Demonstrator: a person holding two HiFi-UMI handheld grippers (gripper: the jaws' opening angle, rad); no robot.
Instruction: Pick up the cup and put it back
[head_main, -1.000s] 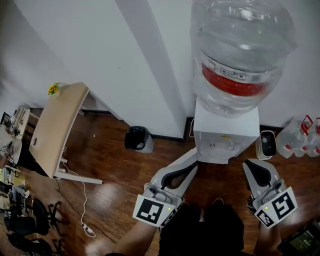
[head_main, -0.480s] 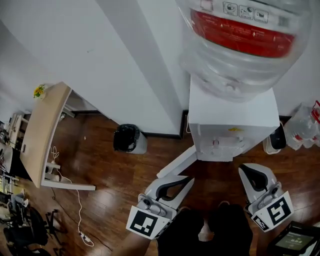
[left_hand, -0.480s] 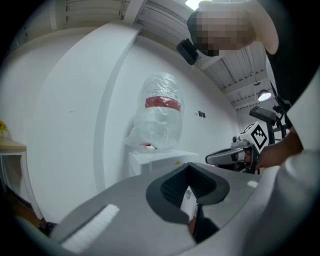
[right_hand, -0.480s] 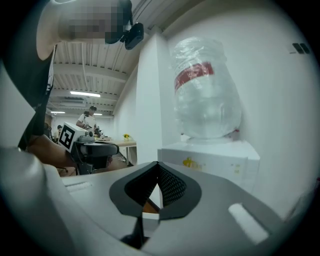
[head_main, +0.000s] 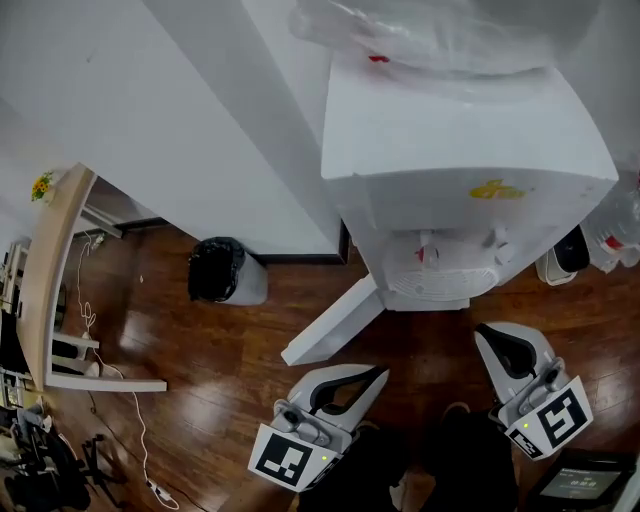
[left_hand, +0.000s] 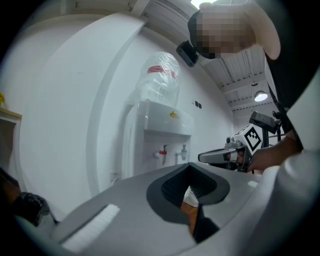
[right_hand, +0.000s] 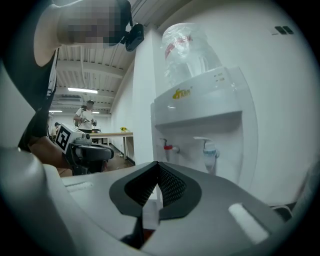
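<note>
White dispenser (head_main: 450, 190), two taps (head_main: 427, 252), one bin (head_main: 220, 272). Left gripper (head_main: 383, 372) and right gripper (head_main: 481, 331) point level toward it, jaws closed, empty.

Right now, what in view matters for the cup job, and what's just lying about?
Job: water dispenser, left tongs, right tongs, both shut and empty. No cup in view.
Lying about: black bin, wooden table, floor cable.

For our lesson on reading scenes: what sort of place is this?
Probably an office or workroom: a bottled water dispenser stands by the wall, a wooden desk sits off to one side, and there is a black bin.
</note>
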